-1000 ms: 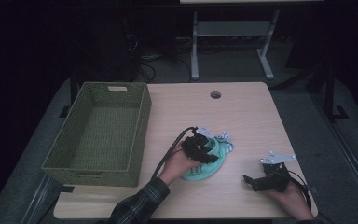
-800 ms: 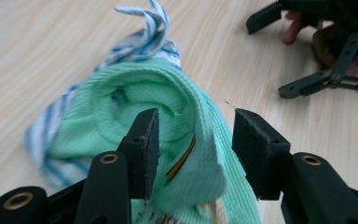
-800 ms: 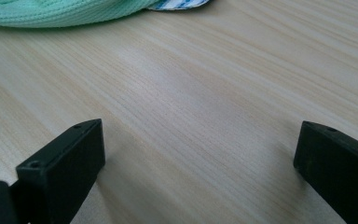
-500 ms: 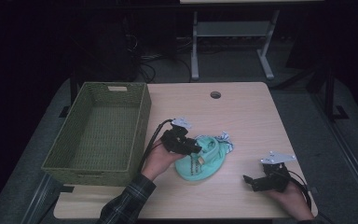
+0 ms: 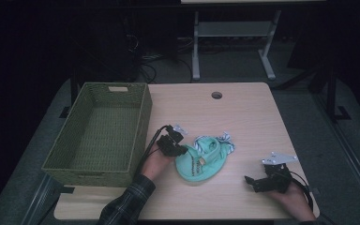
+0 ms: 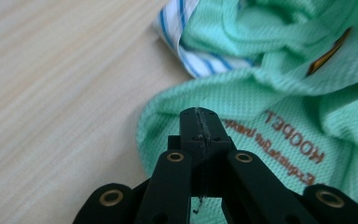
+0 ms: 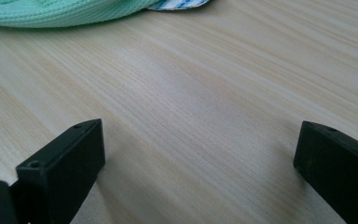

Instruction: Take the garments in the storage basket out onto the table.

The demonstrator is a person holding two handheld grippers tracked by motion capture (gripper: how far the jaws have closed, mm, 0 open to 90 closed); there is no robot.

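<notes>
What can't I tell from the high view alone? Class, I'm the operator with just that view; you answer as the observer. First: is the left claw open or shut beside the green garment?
Observer: Shut. In the left gripper view, the left claw has its jaws pressed together, tips over the edge of the green garment.
Operator: And the right claw?
Observer: The right claw is wide open over bare table, with the garment farther ahead.
Operator: Any print on the garment?
Observer: Yes, brown lettering, upside down as the left gripper view sees it.
</notes>
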